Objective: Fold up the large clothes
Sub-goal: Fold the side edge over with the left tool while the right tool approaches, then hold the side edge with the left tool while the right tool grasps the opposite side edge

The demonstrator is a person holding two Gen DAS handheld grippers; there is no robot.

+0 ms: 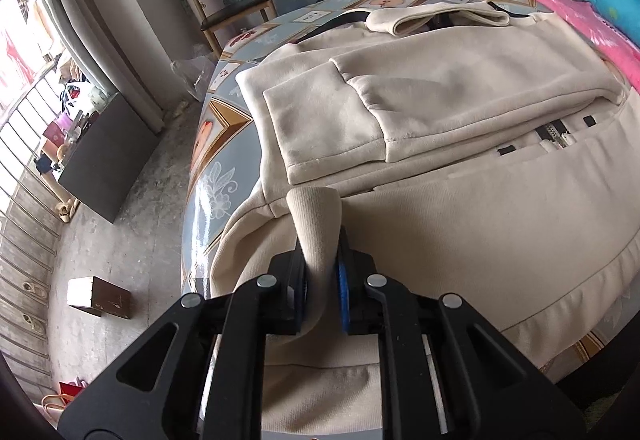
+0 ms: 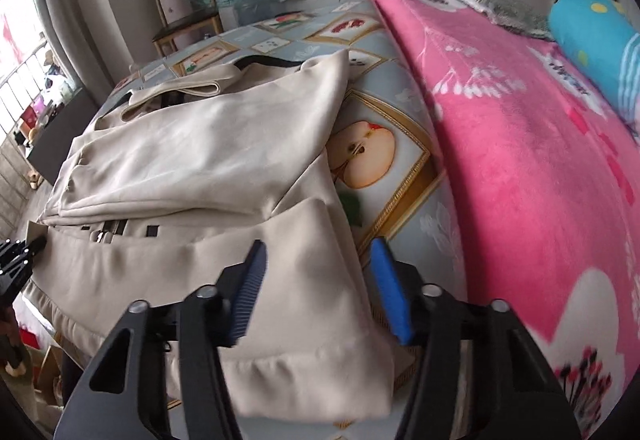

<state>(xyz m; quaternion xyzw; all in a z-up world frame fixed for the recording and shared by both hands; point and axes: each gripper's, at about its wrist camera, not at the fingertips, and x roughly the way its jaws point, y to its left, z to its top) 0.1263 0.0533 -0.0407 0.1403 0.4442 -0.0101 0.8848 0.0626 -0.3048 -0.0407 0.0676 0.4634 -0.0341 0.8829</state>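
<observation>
A large cream zip-up jacket lies spread on the bed, with its sleeves folded across the front and the zipper showing. My left gripper is shut on a ribbed cream cuff at the jacket's near left edge. In the right wrist view the same jacket fills the left half. There my right gripper hangs over its near right hem corner, jaws apart. The cloth lies between and below the blue pads, which do not press it. The left gripper shows at that view's left edge.
The bed sheet has printed fruit pictures. A pink blanket and a blue pillow lie along the right. Left of the bed are bare floor, a dark cabinet, a small box and a wooden chair.
</observation>
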